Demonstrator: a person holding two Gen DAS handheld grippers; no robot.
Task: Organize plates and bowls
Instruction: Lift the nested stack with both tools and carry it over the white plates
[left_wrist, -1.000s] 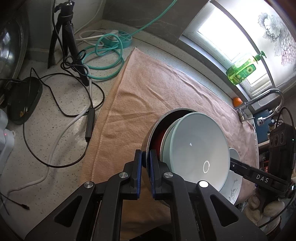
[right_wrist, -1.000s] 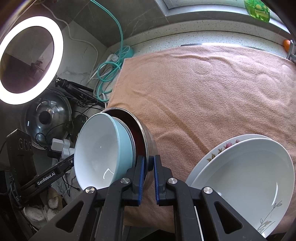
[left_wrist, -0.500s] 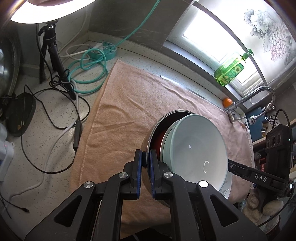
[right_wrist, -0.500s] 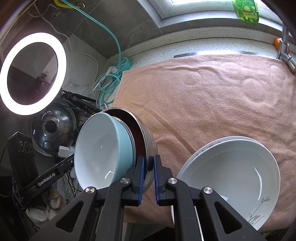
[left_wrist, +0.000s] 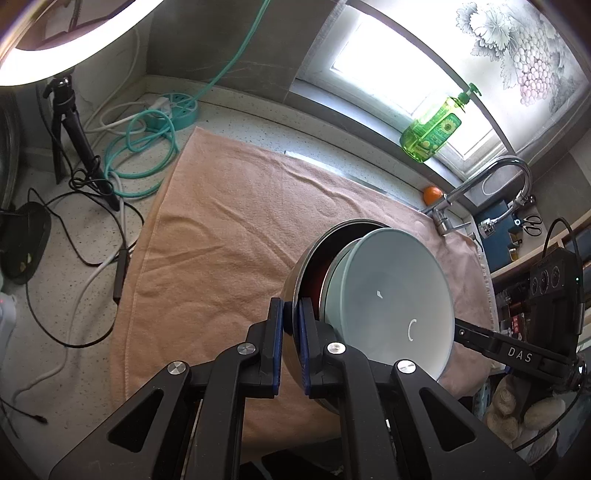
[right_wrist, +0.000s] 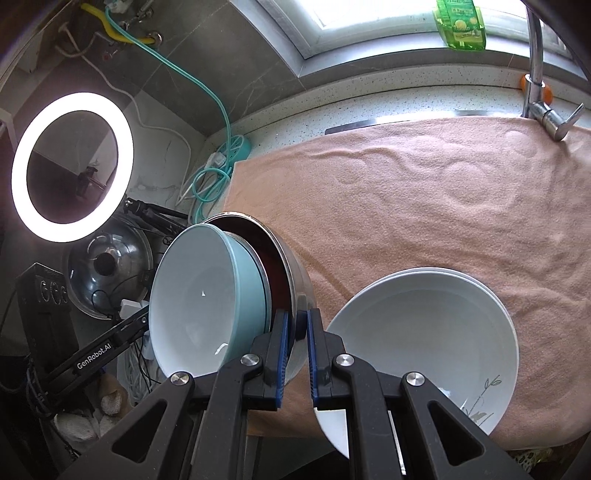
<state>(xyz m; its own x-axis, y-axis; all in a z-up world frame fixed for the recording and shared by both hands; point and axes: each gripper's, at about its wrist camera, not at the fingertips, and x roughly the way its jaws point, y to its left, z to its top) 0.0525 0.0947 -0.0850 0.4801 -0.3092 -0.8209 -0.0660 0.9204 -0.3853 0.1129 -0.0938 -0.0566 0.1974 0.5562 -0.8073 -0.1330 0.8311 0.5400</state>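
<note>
Both hand-held grippers have risen with the bowl stack, and more towel and counter now show beneath than a second ago. The left hand-held gripper still pinches the steel bowl rim, and the right hand-held gripper pinches the opposite rim. The blue bowl sits nested inside. The plates lie on the towel, farther below the right gripper than before.
</note>
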